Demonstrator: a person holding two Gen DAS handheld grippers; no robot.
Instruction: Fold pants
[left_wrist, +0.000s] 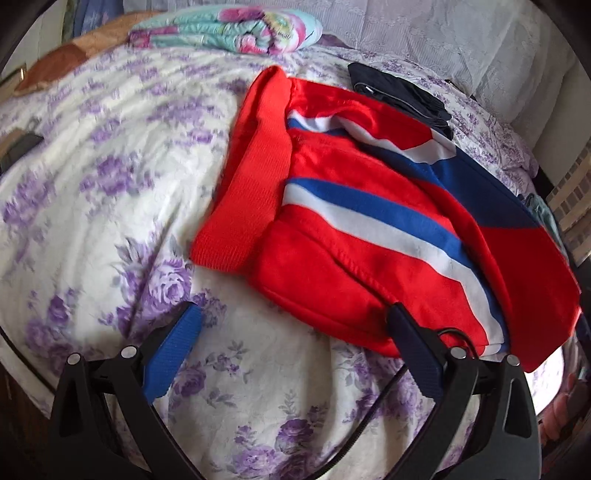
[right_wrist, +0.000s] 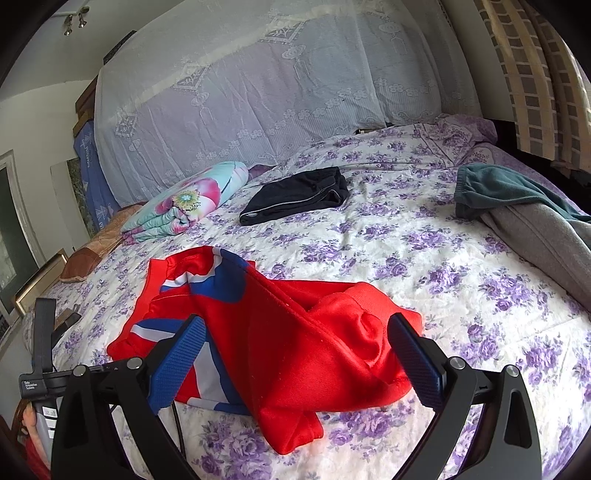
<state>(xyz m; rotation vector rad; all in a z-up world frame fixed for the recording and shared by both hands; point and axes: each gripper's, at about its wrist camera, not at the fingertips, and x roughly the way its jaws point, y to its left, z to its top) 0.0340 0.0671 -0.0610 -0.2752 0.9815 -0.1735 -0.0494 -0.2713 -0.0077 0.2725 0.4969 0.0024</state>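
Your red track pants (left_wrist: 369, 236), with blue and white stripes, lie bunched on the bed's floral purple bedspread (left_wrist: 110, 184). Ribbed waistband (left_wrist: 251, 177) faces the left side in the left wrist view; the fabric is partly doubled over, with folds and a raised ridge seen from the right wrist.

Your left tongs (left_wrist: 295, 328) are spread wide and hold nothing. The blue-padded left finger sits over bare bedspread; the right finger's tip lies at the near hem of the pants, contact uncertain.

Your right tongs (right_wrist: 297, 336) are also wide open, empty, with the 2 fingers framing the bunched red cloth below them. Whether either pad touches the cloth, you cannot tell.

Elsewhere on the bed:
- folded black pants (right_wrist: 295, 199), well apart from the red pair, toward the lace-draped headboard (right_wrist: 258, 92)
- rolled floral quilt (right_wrist: 184, 199) near the far left edge
- green and grey garments (right_wrist: 517, 206) heaped at the right edge

Checked curtain (right_wrist: 535, 74) hangs at far right.
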